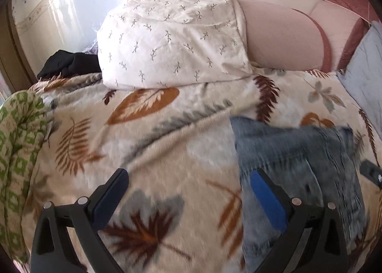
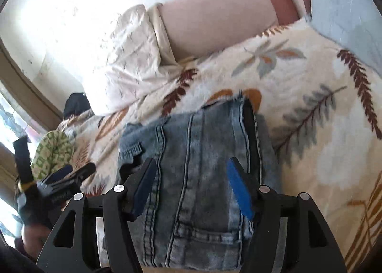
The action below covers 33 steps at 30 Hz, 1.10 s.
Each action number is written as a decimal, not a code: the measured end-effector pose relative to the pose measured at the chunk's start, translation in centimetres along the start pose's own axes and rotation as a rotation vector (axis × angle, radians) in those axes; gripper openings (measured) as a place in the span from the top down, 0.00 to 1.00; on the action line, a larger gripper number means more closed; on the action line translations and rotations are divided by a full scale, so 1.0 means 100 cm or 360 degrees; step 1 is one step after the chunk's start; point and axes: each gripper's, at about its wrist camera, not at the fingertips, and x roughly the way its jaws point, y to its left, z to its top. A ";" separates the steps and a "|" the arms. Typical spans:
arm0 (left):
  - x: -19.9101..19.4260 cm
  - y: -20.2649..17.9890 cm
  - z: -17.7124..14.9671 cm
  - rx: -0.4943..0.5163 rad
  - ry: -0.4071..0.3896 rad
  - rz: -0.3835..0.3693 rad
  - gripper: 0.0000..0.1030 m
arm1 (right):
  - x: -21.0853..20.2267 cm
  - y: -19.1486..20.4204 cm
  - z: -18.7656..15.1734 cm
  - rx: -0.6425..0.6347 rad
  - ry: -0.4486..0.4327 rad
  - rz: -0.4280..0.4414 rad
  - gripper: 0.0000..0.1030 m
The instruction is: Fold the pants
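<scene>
Leaf-print blanket [image 2: 298, 96]; folded jeans [image 2: 198, 177] on it; 2 grippers agape.

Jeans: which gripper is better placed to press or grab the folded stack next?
Right. The right gripper is open directly over the jeans, fingers straddling them. The left gripper is open mostly over the leaf-print blanket, beside the denim.

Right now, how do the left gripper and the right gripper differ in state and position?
The left gripper is spread wider, over the leaf-print blanket beside the jeans; the right gripper is narrower, directly above the folded jeans. Both are open and hold nothing.
</scene>
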 end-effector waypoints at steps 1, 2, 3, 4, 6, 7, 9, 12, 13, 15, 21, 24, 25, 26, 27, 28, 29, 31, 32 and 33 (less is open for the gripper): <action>0.005 -0.001 0.004 -0.0004 -0.0005 -0.0015 0.00 | 0.002 0.000 0.002 0.0003 0.0002 -0.0003 0.40; 0.010 -0.004 0.009 -0.0008 -0.0009 -0.0044 0.00 | 0.006 0.000 0.002 0.0006 0.0019 -0.0008 0.39; 0.015 -0.007 0.014 -0.0013 -0.0003 -0.0072 0.00 | 0.010 0.000 0.003 0.0007 0.0040 -0.0022 0.38; 0.019 -0.010 0.017 -0.0026 0.0007 -0.0094 0.00 | 0.013 -0.001 0.002 0.0007 0.0060 -0.0044 0.38; 0.026 -0.018 0.024 -0.0051 0.0015 -0.0148 0.00 | 0.021 -0.002 0.001 -0.0001 0.0097 -0.0077 0.38; 0.030 -0.023 0.028 -0.0042 0.0027 -0.0166 0.00 | 0.024 -0.002 0.001 -0.0004 0.0114 -0.0079 0.38; 0.042 -0.031 0.032 -0.0014 0.0057 -0.0162 0.00 | 0.027 -0.004 -0.002 -0.0007 0.0148 -0.0103 0.38; 0.062 -0.035 0.037 0.0006 0.0099 -0.0191 0.00 | 0.030 -0.005 -0.006 -0.0030 0.0172 -0.0140 0.36; 0.067 -0.034 0.039 0.0003 0.0107 -0.0205 0.02 | 0.032 -0.005 -0.007 -0.0040 0.0179 -0.0153 0.34; 0.081 -0.034 0.044 0.0015 0.0159 -0.0246 0.12 | 0.035 -0.005 -0.010 -0.0052 0.0205 -0.0182 0.27; 0.107 -0.037 0.054 0.0033 0.0247 -0.0280 0.49 | 0.043 -0.009 -0.015 -0.0045 0.0267 -0.0186 0.24; 0.113 -0.033 0.058 0.0024 0.0253 -0.0171 0.61 | 0.043 -0.009 -0.016 -0.0053 0.0268 -0.0189 0.24; 0.113 -0.028 0.058 -0.0026 0.0268 -0.0204 0.61 | 0.042 -0.009 -0.016 -0.0054 0.0269 -0.0189 0.24; 0.108 -0.022 0.057 -0.0084 0.0258 -0.0265 0.61 | 0.042 -0.010 -0.016 -0.0052 0.0269 -0.0183 0.24; 0.100 -0.016 0.056 -0.0123 0.0222 -0.0311 0.61 | 0.042 -0.010 -0.016 -0.0048 0.0270 -0.0178 0.24; 0.090 -0.012 0.056 -0.0146 0.0178 -0.0333 0.61 | 0.041 -0.010 -0.015 -0.0041 0.0275 -0.0170 0.24; 0.079 -0.010 0.054 -0.0156 0.0136 -0.0358 0.59 | 0.040 -0.011 -0.014 -0.0033 0.0277 -0.0164 0.24; 0.055 -0.011 0.049 -0.0156 0.0059 -0.0460 0.54 | 0.036 -0.011 -0.010 -0.0017 0.0264 -0.0130 0.24; 0.046 -0.015 0.045 -0.0138 0.0028 -0.0477 0.51 | 0.033 -0.011 -0.009 -0.0006 0.0242 -0.0113 0.24; 0.039 -0.023 0.040 -0.0101 0.0002 -0.0477 0.47 | 0.028 -0.012 -0.008 0.0013 0.0208 -0.0093 0.24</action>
